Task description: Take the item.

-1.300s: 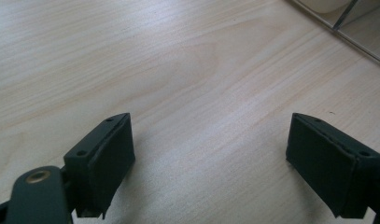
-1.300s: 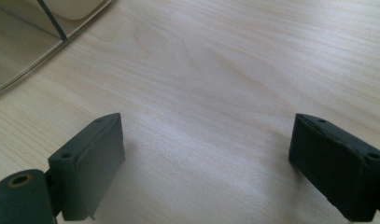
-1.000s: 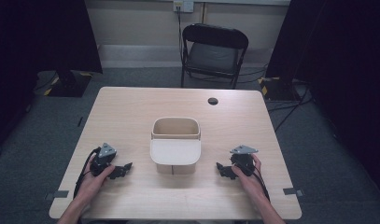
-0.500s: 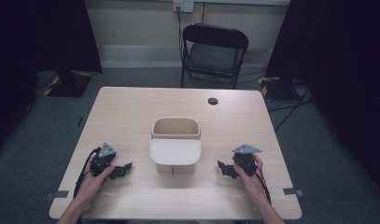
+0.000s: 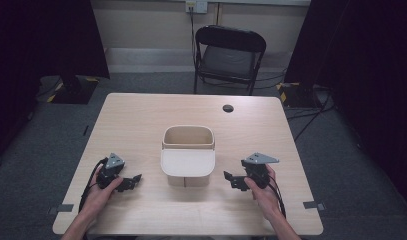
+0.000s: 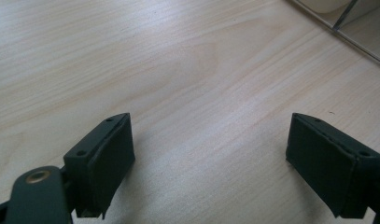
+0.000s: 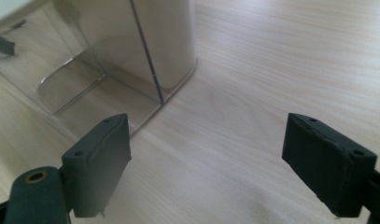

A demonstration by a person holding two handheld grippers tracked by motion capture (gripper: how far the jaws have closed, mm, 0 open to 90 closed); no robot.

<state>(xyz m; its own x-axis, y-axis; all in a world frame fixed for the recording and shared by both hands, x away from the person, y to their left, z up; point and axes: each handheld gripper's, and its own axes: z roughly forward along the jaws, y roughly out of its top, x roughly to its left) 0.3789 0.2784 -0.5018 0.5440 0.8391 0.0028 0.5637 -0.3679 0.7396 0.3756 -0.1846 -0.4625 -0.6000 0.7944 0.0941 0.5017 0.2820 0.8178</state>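
Container (image 5: 188, 155) centred on bench (image 5: 141, 120); left gripper (image 5: 133, 181) and right gripper (image 5: 230, 178) flanking it for two-sided access, jaws spread, empty.

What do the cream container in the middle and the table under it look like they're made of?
The cream open-topped container looks like smooth matte plastic: even colour, rounded corners. Its lower front looks clear and glossy in the right gripper view, probably transparent plastic. The light wooden table shows fine straight grain lines with a satin sheen, so wood or a wood-look laminate; which one is unclear.
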